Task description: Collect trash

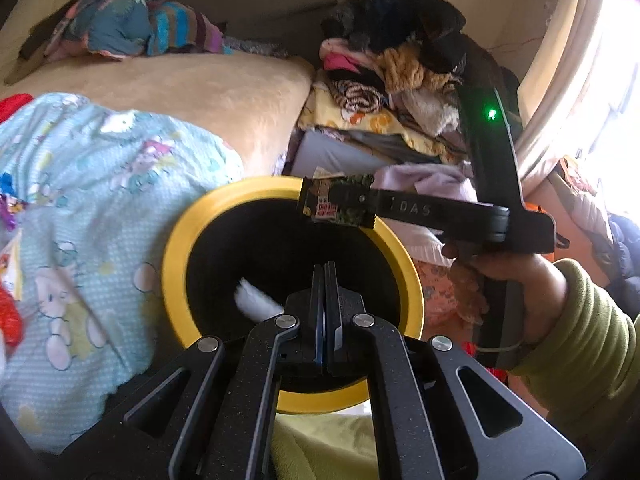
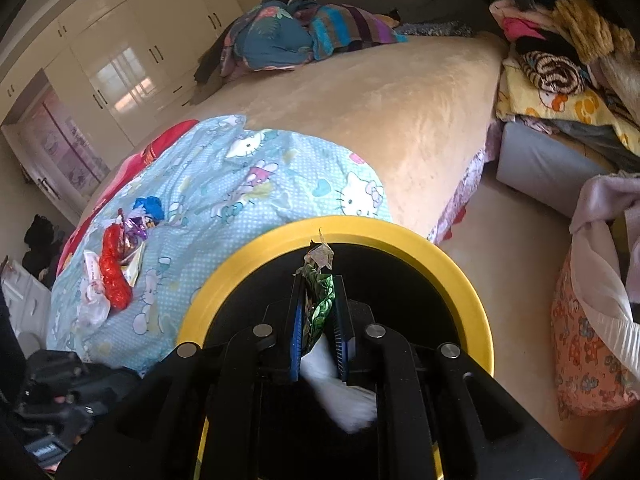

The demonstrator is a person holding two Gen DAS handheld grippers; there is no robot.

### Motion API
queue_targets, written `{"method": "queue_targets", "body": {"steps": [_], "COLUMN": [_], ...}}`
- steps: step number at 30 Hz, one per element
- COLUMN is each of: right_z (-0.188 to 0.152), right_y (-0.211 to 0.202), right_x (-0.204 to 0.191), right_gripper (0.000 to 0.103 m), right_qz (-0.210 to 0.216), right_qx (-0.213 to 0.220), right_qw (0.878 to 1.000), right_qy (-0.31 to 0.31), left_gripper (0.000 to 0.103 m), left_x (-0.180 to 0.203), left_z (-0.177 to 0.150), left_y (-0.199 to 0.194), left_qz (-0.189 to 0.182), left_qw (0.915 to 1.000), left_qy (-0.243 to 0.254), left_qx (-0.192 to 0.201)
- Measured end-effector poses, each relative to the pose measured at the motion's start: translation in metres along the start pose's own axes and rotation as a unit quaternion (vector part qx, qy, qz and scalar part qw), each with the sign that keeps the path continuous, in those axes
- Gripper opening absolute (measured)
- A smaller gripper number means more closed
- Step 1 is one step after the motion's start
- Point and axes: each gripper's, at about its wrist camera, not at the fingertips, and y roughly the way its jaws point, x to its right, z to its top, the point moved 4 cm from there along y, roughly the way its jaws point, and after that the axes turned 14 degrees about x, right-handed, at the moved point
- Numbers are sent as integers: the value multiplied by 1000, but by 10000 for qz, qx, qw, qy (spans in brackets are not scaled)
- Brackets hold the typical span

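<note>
Nearest the lens, the left tool point(image 1: 325, 280) had its two fingers pressed flat together with nothing between them, pointing down into the mouth of the yellow-rimmed bin point(image 1: 176, 248). A crumpled white tissue point(image 1: 256, 300) lay inside the bin's black interior, just left of those fingers.

The green snack wrapper point(image 2: 318, 296) was pinched between the blue pads of the right tool point(image 2: 318, 320). In the right wrist view its long axis ran along the fingers, its torn pale end sticking out past the tips toward the far rim of the bin. In the left wrist view the wrapper point(image 1: 338, 202) hung over the bin's far right rim, lying roughly level, with its free end pointing left.

A hand in a green sleeve point(image 1: 588, 328) gripped the right tool's handle. Left of the bin, more trash point(image 2: 114, 268), red, purple and clear wrappers, lay on a blue cartoon-print quilt point(image 2: 248, 184) on the bed point(image 2: 400, 112). Piled clothes point(image 1: 400, 40) sat beyond.
</note>
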Motion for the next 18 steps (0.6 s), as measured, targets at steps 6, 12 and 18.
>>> {"method": "queue_targets", "body": {"steps": [6, 12, 18], "right_z": [-11, -16, -14], "right_y": [8, 13, 9], "right_x": [12, 11, -4], "right_gripper": [52, 61, 65], "right_qz": [-128, -269, -279], "right_qx": [-145, -92, 144], "right_qw": [9997, 9996, 9994], "right_qy": [150, 94, -128], "left_gripper": [37, 78, 92], "left_x": [-9, -26, -42], "left_z": [-2, 7, 18], "left_y": [5, -9, -25], "left_qz": [105, 430, 864], "left_qw": [9998, 9981, 9938], "left_qy": [-136, -340, -427], "left_qx": [-40, 268, 552]}}
